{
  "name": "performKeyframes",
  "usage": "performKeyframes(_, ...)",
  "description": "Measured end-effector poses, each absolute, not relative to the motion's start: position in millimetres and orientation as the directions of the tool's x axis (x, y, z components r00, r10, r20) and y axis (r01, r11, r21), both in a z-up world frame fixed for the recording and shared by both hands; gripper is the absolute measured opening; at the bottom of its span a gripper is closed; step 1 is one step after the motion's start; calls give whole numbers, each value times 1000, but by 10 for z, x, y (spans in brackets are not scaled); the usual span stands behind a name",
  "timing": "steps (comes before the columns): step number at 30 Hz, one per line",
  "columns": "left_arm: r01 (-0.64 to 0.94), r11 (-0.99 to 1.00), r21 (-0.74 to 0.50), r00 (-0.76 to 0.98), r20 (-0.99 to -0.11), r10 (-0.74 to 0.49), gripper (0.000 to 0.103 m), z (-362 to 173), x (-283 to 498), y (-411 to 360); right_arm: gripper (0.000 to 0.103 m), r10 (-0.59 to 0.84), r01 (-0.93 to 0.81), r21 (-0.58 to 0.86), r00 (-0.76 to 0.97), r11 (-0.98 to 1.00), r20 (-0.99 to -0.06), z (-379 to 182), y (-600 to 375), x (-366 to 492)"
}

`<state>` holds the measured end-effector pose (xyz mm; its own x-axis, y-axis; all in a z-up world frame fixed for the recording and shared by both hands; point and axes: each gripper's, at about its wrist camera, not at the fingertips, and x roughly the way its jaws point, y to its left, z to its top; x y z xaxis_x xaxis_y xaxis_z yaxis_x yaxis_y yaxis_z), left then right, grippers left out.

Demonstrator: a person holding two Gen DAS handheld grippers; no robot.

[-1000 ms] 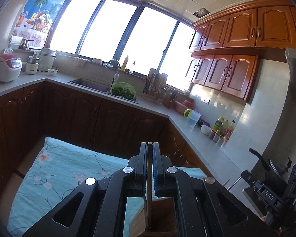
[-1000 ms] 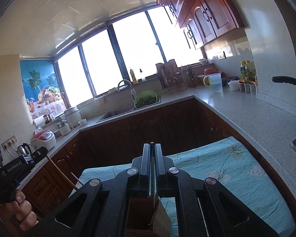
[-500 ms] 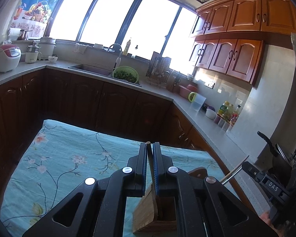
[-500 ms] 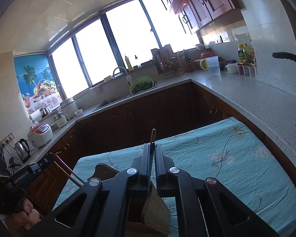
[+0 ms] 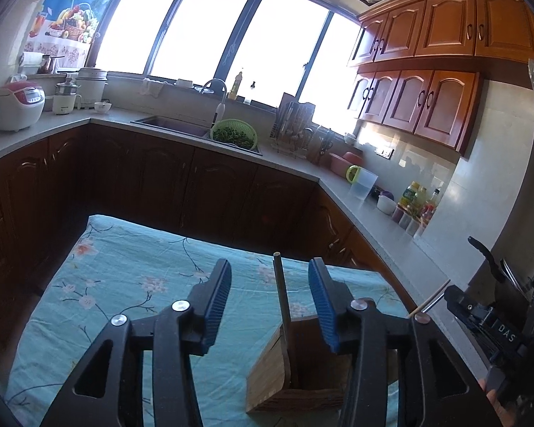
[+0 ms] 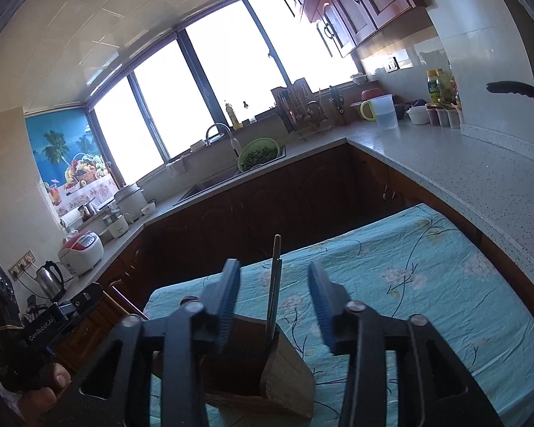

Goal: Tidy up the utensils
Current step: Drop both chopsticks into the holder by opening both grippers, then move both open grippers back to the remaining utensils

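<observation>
Our left gripper (image 5: 270, 300) stands with its blue-padded jaws spread. They have just been opening, and the thin chopstick (image 5: 280, 295) that was pinched between them half a second ago now stands free in the gap, touching neither pad as far as we can tell. Its lower end sits inside the wooden utensil holder (image 5: 267, 377) right beneath the gripper, and it leans a little toward the holder's near-left wall.

Our right gripper (image 6: 274, 297) tells the same story from the other side: the jaws have just been opening, and a second chopstick (image 6: 274, 277) rises between them, unheld and resting in the wooden holder (image 6: 284, 370).

Further out, the holder stands on the teal floral tablecloth (image 5: 124, 270) covering the table. In the right wrist view we glimpse our left hand (image 6: 42, 391) around its gripper's handle at the lower left edge. Beyond the table run the dark kitchen cabinets, the counter with its sink, and a green colander (image 5: 234, 134) of vegetables.

We judge that both chopsticks are now delivered into the holder, so this part of the organizing is done. What remains is to draw both grippers back without knocking either stick, since each jaw pair straddles one.
</observation>
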<state>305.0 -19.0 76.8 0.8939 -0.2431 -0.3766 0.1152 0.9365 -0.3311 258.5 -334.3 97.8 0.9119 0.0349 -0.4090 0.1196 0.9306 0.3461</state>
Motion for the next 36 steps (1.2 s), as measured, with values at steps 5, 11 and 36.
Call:
performKeyframes(5,77,951,-299,908,-373,-191,78,758,2755,-152,95,30,102,363,940,926,-341,1055,-3338,2291)
performKeyframes(11,64,955,-289,904,-388,-178,80,642,2313,-98,99,30,112,386,939,916,-343,985,-3330,1944)
performKeyframes(36,18,951,-309,837,-515,-184,81,494,1072,230,99,6,194,368,878,910,-479,457,-3238,648)
